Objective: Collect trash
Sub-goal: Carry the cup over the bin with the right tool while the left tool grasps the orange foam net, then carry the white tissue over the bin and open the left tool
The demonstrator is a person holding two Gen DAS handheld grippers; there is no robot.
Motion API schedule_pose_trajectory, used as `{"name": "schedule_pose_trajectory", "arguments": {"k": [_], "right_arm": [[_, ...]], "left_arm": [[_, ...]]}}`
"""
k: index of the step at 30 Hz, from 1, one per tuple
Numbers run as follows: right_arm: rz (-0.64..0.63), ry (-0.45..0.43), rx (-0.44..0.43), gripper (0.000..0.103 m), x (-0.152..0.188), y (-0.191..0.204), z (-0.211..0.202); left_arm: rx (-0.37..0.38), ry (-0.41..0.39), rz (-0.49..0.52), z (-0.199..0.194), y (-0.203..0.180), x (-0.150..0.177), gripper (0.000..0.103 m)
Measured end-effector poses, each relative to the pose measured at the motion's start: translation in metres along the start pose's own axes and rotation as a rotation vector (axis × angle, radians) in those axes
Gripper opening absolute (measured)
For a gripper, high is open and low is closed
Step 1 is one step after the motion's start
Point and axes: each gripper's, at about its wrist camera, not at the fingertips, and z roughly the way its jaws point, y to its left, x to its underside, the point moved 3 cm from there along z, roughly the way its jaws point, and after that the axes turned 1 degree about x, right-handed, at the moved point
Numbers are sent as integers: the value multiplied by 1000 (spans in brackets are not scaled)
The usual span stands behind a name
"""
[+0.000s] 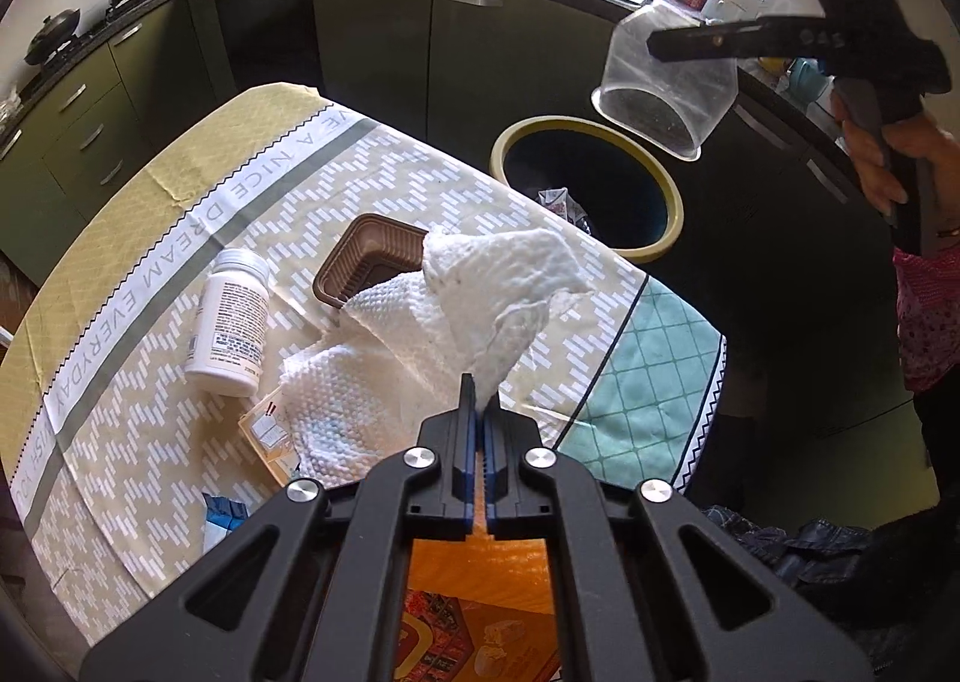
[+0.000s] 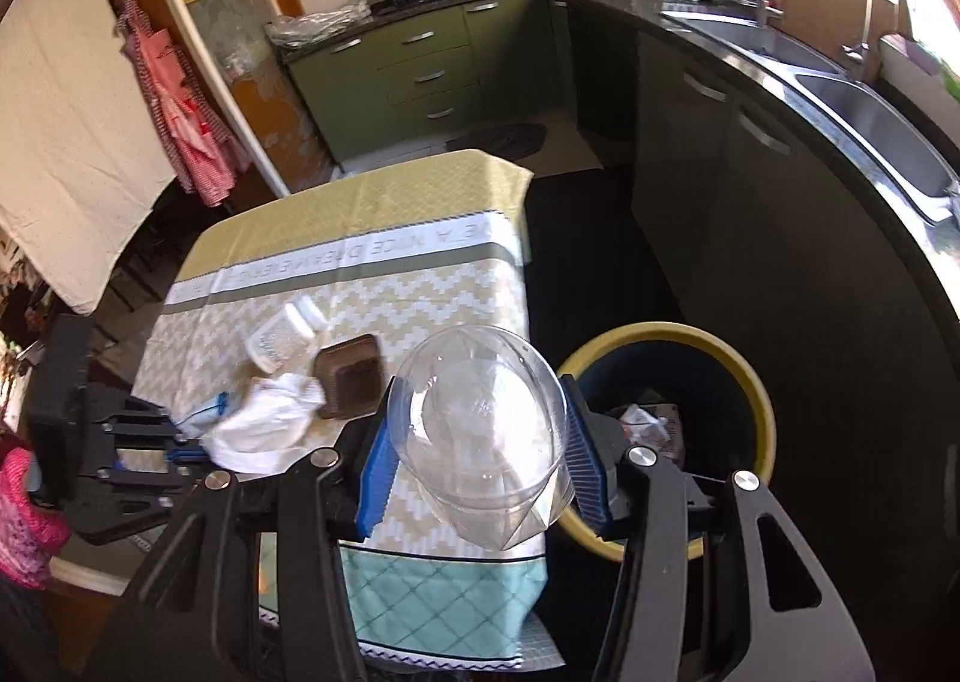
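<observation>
My left gripper [image 1: 480, 412] is shut on a white paper towel [image 1: 498, 292], lifted above the table; it shows at the left in the right wrist view [image 2: 180, 451] with the towel [image 2: 264, 424]. My right gripper [image 2: 480, 466] is shut on a clear plastic cup [image 2: 480, 430], held in the air by the table's edge near the yellow-rimmed bin [image 2: 750, 376]. In the left wrist view the cup [image 1: 666, 82] hangs above the bin [image 1: 675, 190]. On the tablecloth lie a white bottle [image 1: 231, 316], a brown plastic tray [image 1: 369, 262], another paper towel [image 1: 342, 400] and a small wrapper [image 1: 270, 433].
The bin holds crumpled wrappers [image 1: 564, 202]. The table [image 2: 372, 214] stands in a kitchen with green cabinets [image 2: 420, 58], a dark counter and a sink [image 2: 864, 100]. A blue packet [image 1: 225, 517] lies near the table's front edge. An orange box [image 1: 480, 610] sits under my left gripper.
</observation>
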Motion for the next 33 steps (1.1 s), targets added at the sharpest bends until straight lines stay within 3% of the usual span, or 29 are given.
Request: {"name": "schedule_pose_trajectory", "arguments": {"k": [4, 5, 6, 8, 16, 24, 33], "right_arm": [[86, 38, 85, 54, 4, -55, 30], [101, 56, 95, 70, 6, -66, 40], [113, 55, 110, 74, 8, -76, 46], [141, 60, 131, 74, 13, -91, 53], [231, -22, 18, 75, 46, -116, 14], [356, -59, -30, 75, 127, -152, -23], [534, -107, -51, 75, 208, -204, -47]], "left_arm": [[-10, -31, -29, -15, 9, -4, 2], [-15, -39, -35, -19, 11, -5, 2], [-20, -46, -40, -23, 13, -6, 2], [-28, -58, -51, -29, 16, -9, 2], [-27, -93, -23, -50, 4, -28, 2], [-8, -113, 42, -56, -31, -68, 2], [19, -143, 172, -47, -97, -148, 2]]}}
